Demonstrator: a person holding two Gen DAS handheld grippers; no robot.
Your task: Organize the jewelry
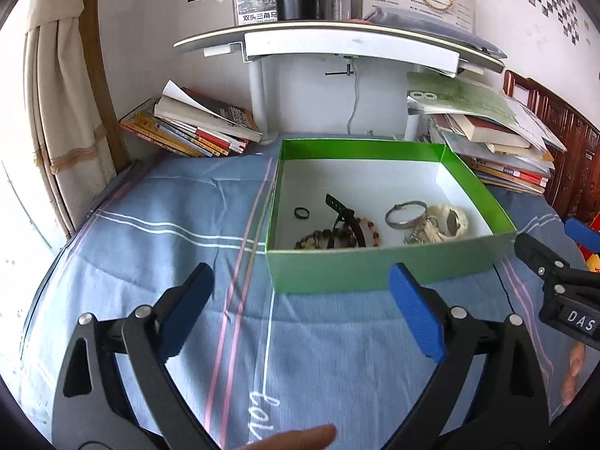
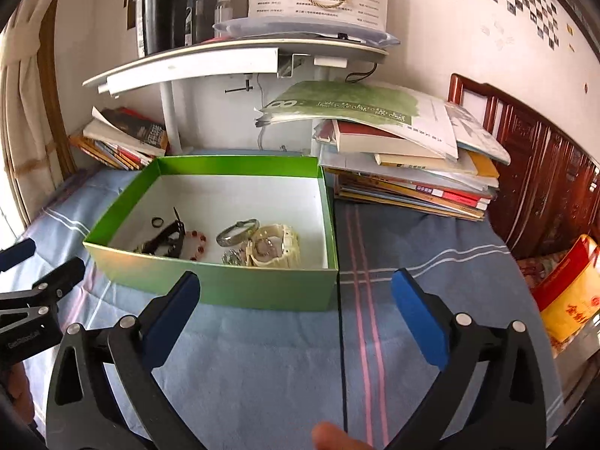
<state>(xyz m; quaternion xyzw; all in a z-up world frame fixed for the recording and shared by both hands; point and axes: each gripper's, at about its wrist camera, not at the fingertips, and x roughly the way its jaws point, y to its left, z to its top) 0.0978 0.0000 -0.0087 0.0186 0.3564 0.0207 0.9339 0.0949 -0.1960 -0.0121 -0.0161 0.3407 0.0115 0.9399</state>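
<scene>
The box (image 1: 378, 268) is bright green outside and along its rim, white inside. Within it lie a small black ring (image 1: 301, 213), a black strap (image 1: 347, 221), a string of brown beads (image 1: 318, 240) with dark red ones at its 3 o'clock end, a silver bangle (image 1: 405, 214) and a cream watch (image 2: 275, 249). The cloth (image 1: 168, 225) over the surface is pale blue with white lines and pink stripes. Both pairs of tongs, left (image 1: 300, 309) and right (image 2: 296, 317), are black with blue pads (image 1: 416, 311). At 3 o'clock in the right view sits a yellow and red bag (image 2: 570, 296) before dark red-brown wood panelling (image 2: 540, 172).
</scene>
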